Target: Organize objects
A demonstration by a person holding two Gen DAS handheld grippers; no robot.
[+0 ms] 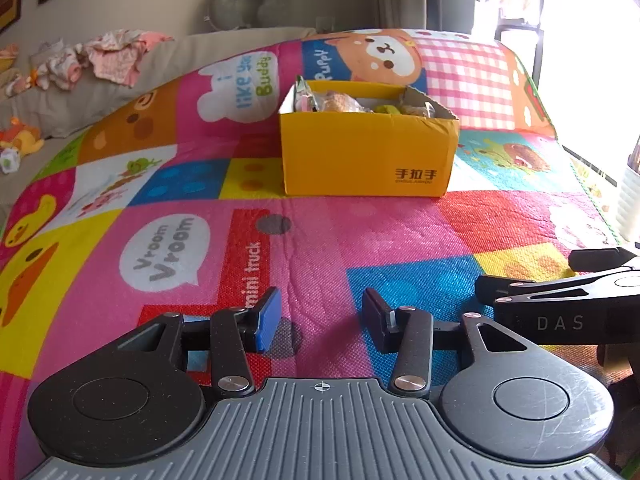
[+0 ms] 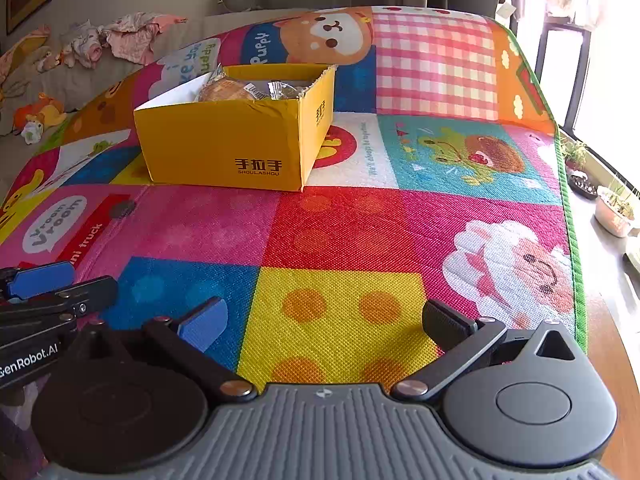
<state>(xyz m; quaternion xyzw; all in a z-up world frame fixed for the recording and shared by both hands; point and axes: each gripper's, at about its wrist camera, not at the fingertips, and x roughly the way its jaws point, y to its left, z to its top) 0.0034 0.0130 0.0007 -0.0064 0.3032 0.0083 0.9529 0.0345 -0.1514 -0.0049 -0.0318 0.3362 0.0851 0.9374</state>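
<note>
A yellow cardboard box [image 1: 368, 152] sits at upper centre on a bright patchwork play mat [image 1: 320, 240], filled with what look like wrapped snacks [image 1: 340, 102]. Low in frame, the left gripper [image 1: 320, 316] and right gripper [image 2: 324, 320] both hang released and empty above the mat, well apart from the box.

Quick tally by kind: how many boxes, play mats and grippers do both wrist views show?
Yellow box: 1
Play mat: 1
Grippers: 2, left gripper and right gripper, both open and empty
Total: 4
</note>
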